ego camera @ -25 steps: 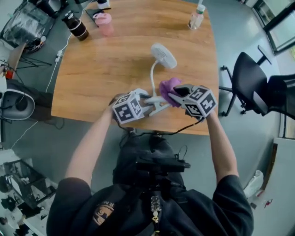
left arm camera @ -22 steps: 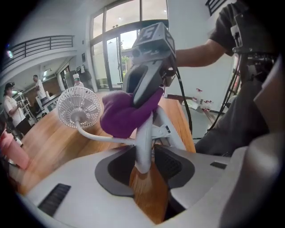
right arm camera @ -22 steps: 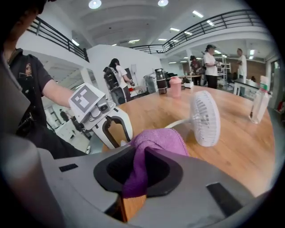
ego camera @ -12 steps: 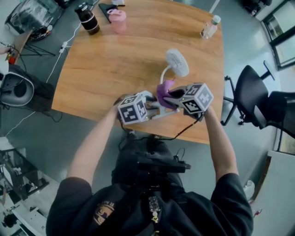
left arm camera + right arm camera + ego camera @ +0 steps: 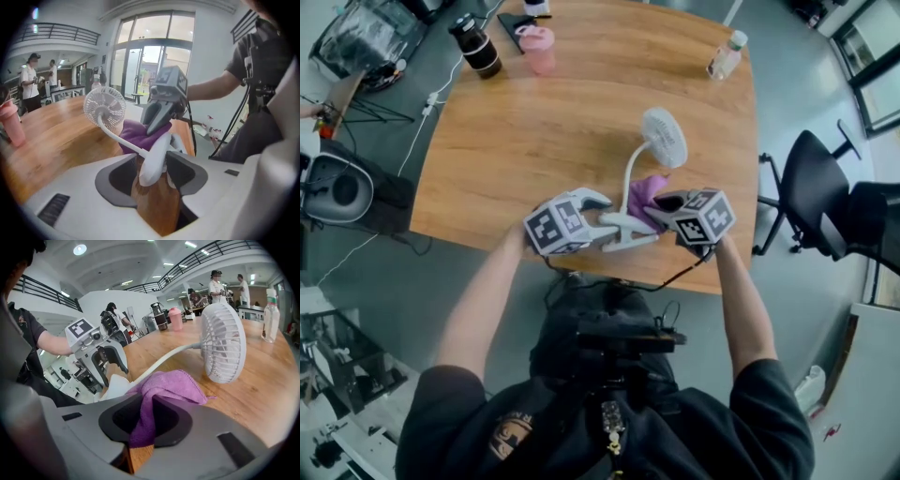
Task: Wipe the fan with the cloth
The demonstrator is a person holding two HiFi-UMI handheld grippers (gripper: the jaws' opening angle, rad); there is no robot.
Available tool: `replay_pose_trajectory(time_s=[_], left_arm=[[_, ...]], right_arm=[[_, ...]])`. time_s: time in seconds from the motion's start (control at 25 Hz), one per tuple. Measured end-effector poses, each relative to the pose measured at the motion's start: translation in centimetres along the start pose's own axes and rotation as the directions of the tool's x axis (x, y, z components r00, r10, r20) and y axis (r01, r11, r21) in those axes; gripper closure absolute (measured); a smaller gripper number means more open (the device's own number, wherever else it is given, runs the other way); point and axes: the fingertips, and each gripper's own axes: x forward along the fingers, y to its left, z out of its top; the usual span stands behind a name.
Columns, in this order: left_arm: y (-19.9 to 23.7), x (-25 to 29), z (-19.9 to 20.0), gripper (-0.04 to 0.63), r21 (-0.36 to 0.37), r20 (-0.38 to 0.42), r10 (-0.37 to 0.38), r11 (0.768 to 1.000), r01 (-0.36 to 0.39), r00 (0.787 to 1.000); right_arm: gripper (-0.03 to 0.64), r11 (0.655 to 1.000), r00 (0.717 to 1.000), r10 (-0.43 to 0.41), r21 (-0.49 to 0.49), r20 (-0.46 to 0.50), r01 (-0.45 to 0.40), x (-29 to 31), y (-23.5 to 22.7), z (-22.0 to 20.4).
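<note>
Wood-grain surface (image 5: 534, 131), seen steeply from above in the head view. A small white fan (image 5: 664, 137) stands near the front edge, its round head raised on a curved neck and its base (image 5: 626, 236) toward the person. The left tool (image 5: 605, 214) sits at that base. The right tool (image 5: 661, 208), just right of the neck, carries a bunched purple cloth (image 5: 649, 192) close beside the neck. A pink cup (image 5: 538, 47), a dark flask (image 5: 476, 44) and a clear bottle (image 5: 725, 56) stand at the far side. A black chair (image 5: 811, 187) is on the floor to the right.

Left gripper view: this tool's jaws stand apart, having just been opening. The fan's white base lies between them without being squeezed. Beyond it the cloth hangs under the right tool's tips, next to the neck.

Right gripper view: this tool's jaws are closed tight on a fold of the cloth. The rest of the cloth bulges forward over the neck, below the grilled fan head. The left tool shows at the left, by the base.
</note>
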Motion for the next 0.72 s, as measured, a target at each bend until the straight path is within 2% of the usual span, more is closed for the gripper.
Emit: replay_pose_trajectory(time_s=[0.08,0.28,0.36,0.4,0.6,0.72], left_arm=[[0.1,-0.4,0.4,0.390,-0.021,0.007,0.013,1.000,-0.013,1.000],[-0.3,0.0,0.3,0.399,0.007,-0.003,0.027,1.000,-0.027,1.000],[-0.8,0.3,0.5,0.448,0.011,0.005,0.013,1.000,-0.013,1.000],[-0.9,0.4,0.7,0.449,0.017,0.008,0.012,1.000,-0.012,1.000],[-0.5,0.3,0.6,0.466,0.036,-0.010,0.015,0.999,-0.015,1.000],[-0.4,0.3,0.3,0.482,0.043,-0.024,0.008,0.999,-0.007,1.000]], right_arm=[[0.545,1.000,1.000,-0.018,-0.018,0.022,0.018,-0.1,0.2,0.3],[0.545,0.987,0.995,-0.012,-0.155,0.103,0.028,-0.8,2.6,3.7],[0.545,0.978,0.995,0.006,-0.207,0.096,0.014,-0.2,3.6,4.5],[0.546,0.975,0.996,0.010,-0.223,0.089,0.010,0.2,3.8,4.9],[0.545,0.968,0.994,-0.046,-0.241,0.095,0.068,1.8,2.3,6.1],[0.545,0.965,0.983,-0.121,-0.216,0.135,0.149,1.9,0.4,7.4]])
